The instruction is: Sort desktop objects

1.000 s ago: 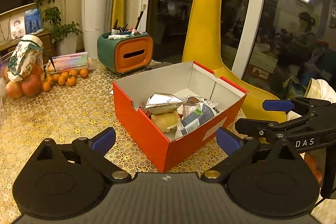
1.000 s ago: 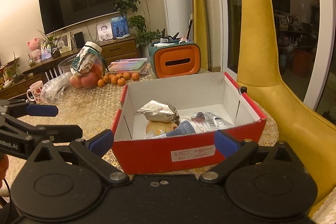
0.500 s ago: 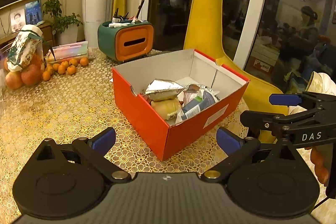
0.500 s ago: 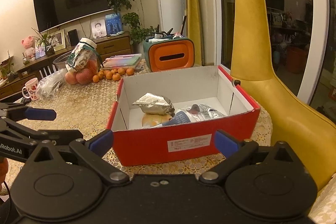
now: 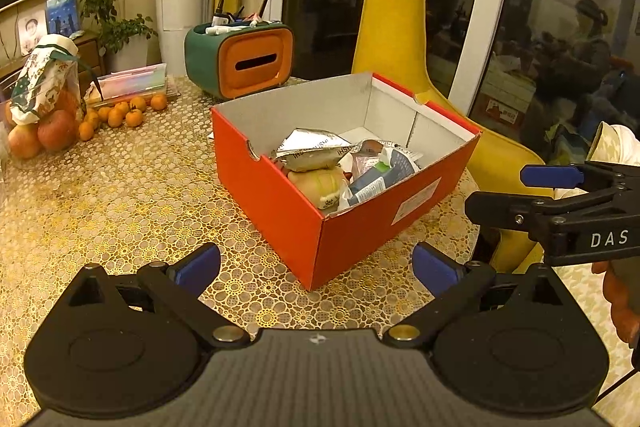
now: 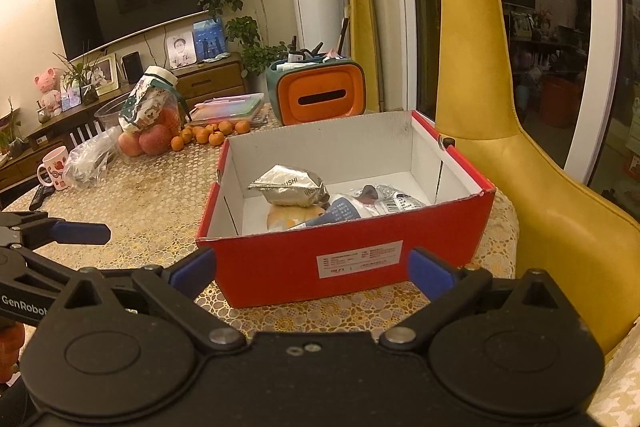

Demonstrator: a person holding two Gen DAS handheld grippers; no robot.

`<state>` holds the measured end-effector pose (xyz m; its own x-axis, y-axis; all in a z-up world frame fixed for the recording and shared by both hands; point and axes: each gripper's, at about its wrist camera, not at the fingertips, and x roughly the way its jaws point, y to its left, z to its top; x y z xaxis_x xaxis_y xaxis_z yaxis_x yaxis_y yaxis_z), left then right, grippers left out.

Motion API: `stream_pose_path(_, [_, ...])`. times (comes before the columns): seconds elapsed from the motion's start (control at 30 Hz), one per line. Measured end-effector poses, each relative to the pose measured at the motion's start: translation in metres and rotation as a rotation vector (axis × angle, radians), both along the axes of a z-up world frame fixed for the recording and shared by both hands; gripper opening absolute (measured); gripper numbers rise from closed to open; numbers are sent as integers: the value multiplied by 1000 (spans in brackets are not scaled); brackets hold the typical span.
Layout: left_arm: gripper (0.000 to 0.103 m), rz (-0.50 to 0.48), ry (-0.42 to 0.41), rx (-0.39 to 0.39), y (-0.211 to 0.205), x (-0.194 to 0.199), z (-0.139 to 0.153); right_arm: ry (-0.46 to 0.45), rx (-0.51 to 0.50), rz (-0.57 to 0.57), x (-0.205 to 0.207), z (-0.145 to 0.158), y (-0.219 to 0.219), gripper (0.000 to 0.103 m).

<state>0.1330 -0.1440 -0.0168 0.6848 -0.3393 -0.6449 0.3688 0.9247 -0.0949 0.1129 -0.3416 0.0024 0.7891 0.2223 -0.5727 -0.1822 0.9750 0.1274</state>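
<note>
The red shoebox (image 6: pixel 352 263) sits open at the right edge of the table (image 5: pixel 120 195), which has a gold lace-pattern cloth; a white label with print too small to read is stuck on its near side. Inside lie several snack packets: a crumpled silver pouch (image 6: pixel 288 185) on top with letters reading "ISHI" or "USHI", a pale round bun-like pack (image 5: pixel 320 183) beneath it, and a blue-and-white packet (image 6: pixel 348 211) with a barcode to the right. The left gripper (image 5: pixel 316 263) and the right gripper (image 6: pixel 312 265) both hover near the box, jaws spread wide with nothing between them; "DAS" shows on the right one's side, "GenRobot" on the left's. Farther back stand an orange-and-green tissue box (image 6: pixel 320 95) holding pens, small oranges (image 6: pixel 208 135), apples (image 6: pixel 144 143) and a pink mug (image 6: pixel 54 169) at far left.
</note>
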Motion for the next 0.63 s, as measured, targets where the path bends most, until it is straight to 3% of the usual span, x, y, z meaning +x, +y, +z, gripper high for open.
stream_pose_path(0.47, [102, 4, -11, -7, 2, -1, 2, 12, 12, -23, 0, -4, 1, 102])
stream_pose_path(0.63, [102, 37, -43, -30, 23, -2, 12, 24, 31, -44, 0, -7, 4, 102])
